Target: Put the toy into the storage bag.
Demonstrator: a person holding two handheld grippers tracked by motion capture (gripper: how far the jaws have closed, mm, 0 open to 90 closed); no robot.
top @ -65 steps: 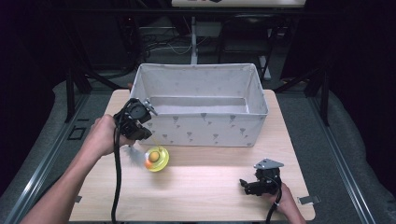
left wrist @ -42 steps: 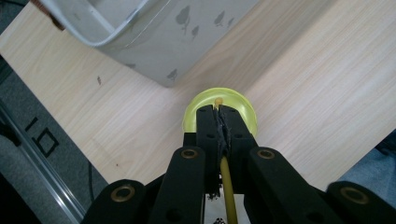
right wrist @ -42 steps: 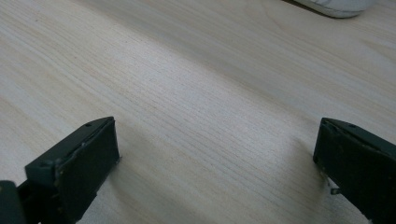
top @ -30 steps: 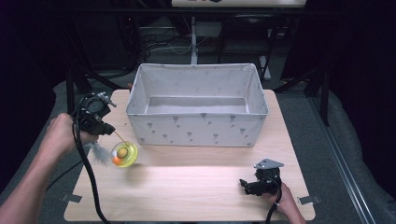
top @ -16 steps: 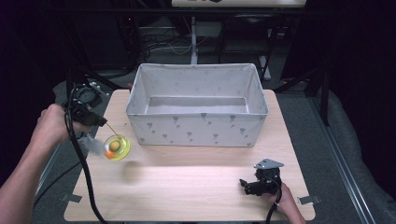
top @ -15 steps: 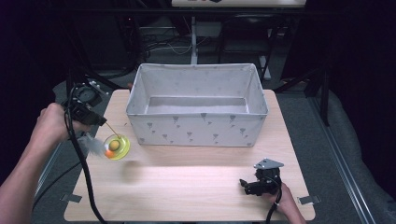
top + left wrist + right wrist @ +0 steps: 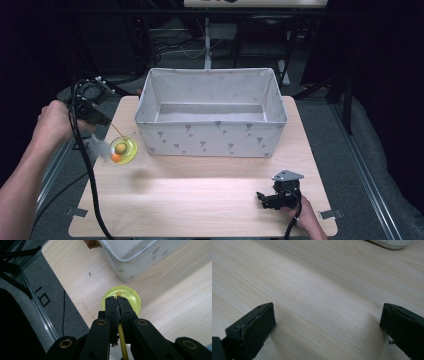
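Left jaws clamped on thin yellow rod [image 7: 121,333] above translucent disc [image 7: 121,299]; right jaws apart.

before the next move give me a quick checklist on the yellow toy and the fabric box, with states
1. Left gripper shut on the thin yellow stick of the translucent yellow disc toy: ok.
2. Toy raised off the light wooden table, shadow below it: ok.
3. White fabric box with grey print upright, open top, nothing seen inside: ok.
4. Toy over the box opening: not ok, it hangs left of the box's front corner.
5. Right gripper open, resting near the front right of the table, away from the box: ok.
6. How firmly the stick is held: cannot tell.
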